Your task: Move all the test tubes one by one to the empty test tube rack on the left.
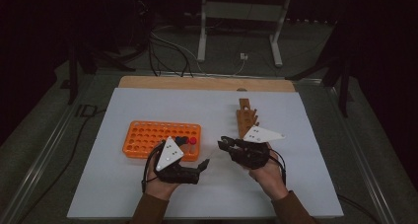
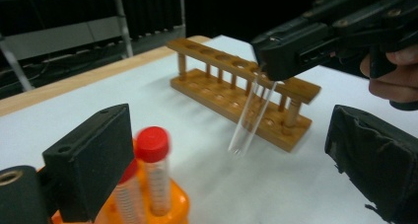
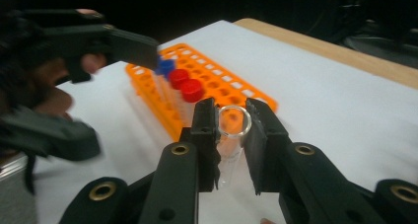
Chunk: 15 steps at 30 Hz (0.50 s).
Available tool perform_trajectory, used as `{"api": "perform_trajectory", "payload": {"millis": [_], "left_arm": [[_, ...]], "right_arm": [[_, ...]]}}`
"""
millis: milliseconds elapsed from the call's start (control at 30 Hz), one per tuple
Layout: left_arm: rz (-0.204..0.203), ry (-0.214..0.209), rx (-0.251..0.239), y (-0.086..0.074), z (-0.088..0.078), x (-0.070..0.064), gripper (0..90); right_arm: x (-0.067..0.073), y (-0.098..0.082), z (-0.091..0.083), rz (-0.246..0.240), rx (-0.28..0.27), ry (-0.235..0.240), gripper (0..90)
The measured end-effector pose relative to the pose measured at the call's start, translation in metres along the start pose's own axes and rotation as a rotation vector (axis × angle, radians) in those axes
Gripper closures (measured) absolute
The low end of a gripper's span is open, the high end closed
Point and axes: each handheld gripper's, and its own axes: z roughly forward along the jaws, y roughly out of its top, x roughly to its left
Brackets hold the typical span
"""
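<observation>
On the white table [image 1: 296, 184], between the orange rack [image 1: 143, 135] and the wooden rack [image 1: 245, 116], my right gripper [image 3: 231, 123] is clenched on a clear glass tube [image 3: 231, 130], its pads pinching it just under the open rim. My left gripper [image 1: 203, 164] stands released, jaws spread wide with nothing between them, near the orange rack's red-capped tubes [image 2: 153, 169]. In the left gripper view the glass tube [image 2: 251, 118] hangs from my right gripper with its long axis slanting down, mouth up at the pads and rounded bottom toward the table. I judge it light, stiff, slippery and easily broken, so the hold belongs on the upper wall near the rim, firm but never crushing.
</observation>
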Motion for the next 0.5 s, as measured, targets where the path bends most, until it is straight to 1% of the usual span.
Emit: {"api": "perform_trajectory", "payload": {"millis": [100,133,200,233,367,500], "left_arm": [[0.016,-0.005,0.013,-0.001,0.004,-0.005,8.2],[0.02,-0.003,0.017,-0.001,0.005,-0.007,10.0],[0.028,-0.007,0.029,-0.001,0.007,-0.009,16.7],[0.028,-0.007,0.032,-0.002,0.009,-0.011,17.4],[0.042,-0.008,0.062,-0.004,0.013,-0.014,34.4],[0.042,-0.04,0.077,-0.006,0.015,-0.015,54.4]], "right_arm": [[0.007,0.001,0.002,-0.006,0.004,0.024,76.1],[0.01,0.002,0.002,-0.008,0.005,0.035,76.1],[0.014,0.002,0.003,-0.015,0.008,0.049,76.1],[0.016,0.003,0.003,-0.02,0.008,0.057,76.1],[0.024,0.004,0.004,-0.028,0.014,0.082,76.1],[0.029,0.005,0.006,-0.038,0.022,0.098,76.1]]}}
